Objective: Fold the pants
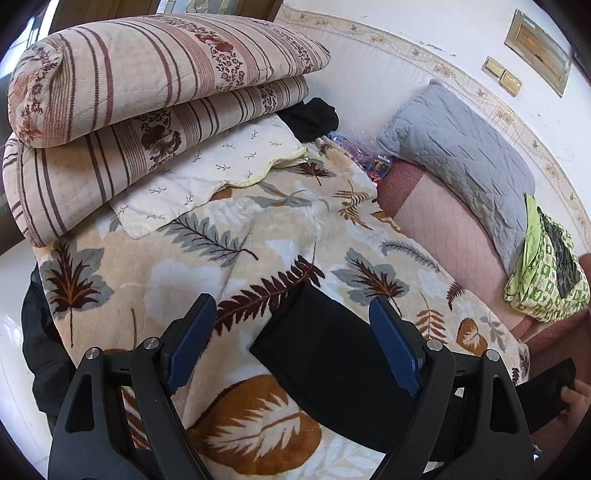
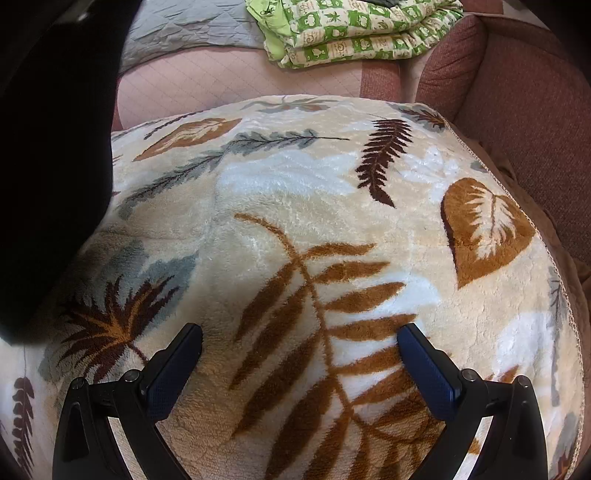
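Observation:
The black pants [image 1: 325, 365] lie as a flat folded strip on the leaf-patterned blanket [image 1: 192, 266]. My left gripper [image 1: 291, 301] hovers over them, open, its blue pads [image 1: 190, 339] standing wide to either side and not pressing the cloth. In the right wrist view the pants [image 2: 48, 147] fill the left edge as a dark mass. My right gripper [image 2: 300, 328] is open over bare blanket [image 2: 332, 206], to the right of the pants, with nothing between its fingers. A person's hand [image 1: 576, 400] shows at the lower right of the left wrist view.
Folded striped quilts [image 1: 147, 92] are stacked at the back left, over a cream floral cover [image 1: 207, 173]. A second black garment [image 1: 314, 118] lies behind them. A grey quilted pillow [image 1: 461, 155] and a green patterned bundle [image 2: 351, 29] rest on the pink sofa [image 2: 517, 92].

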`<state>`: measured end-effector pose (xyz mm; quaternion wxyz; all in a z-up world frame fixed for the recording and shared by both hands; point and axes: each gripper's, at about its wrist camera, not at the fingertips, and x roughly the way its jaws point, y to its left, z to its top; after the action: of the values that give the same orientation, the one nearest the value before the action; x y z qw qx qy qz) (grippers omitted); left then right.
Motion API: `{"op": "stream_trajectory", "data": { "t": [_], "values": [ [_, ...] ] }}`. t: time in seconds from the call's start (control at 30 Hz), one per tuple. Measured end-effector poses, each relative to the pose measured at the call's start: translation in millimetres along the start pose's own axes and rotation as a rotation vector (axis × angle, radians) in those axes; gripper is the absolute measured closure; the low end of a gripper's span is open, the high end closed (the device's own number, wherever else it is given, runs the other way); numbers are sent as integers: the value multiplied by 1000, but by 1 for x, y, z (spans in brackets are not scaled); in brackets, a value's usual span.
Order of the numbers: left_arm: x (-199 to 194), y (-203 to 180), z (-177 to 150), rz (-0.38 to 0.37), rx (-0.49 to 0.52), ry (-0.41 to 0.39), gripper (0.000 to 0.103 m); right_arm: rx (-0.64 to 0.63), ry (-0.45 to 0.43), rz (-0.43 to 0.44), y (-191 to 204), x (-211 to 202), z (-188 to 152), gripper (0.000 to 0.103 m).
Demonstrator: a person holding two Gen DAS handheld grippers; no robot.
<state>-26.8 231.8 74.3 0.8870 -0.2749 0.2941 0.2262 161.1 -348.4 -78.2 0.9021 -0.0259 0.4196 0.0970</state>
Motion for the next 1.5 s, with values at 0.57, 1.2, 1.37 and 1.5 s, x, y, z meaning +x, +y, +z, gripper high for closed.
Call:
{"op": "stream_trajectory", "data": {
  "t": [0.57, 1.2, 1.37, 1.5],
  "values": [
    [-6, 7, 4, -4, -40, -24, 18, -3, 6, -2, 1, 1, 0, 0],
    [12, 33, 8, -70, -149, 111, 18, -5, 5, -1, -4, 0, -1, 0],
    [23, 33, 8, -81, -152, 151, 18, -6, 5, -2, -1, 0, 0, 0],
    [26, 37, 8, -93, -172, 175, 18, -6, 3, -1, -1, 0, 1, 0]
  ]
}}
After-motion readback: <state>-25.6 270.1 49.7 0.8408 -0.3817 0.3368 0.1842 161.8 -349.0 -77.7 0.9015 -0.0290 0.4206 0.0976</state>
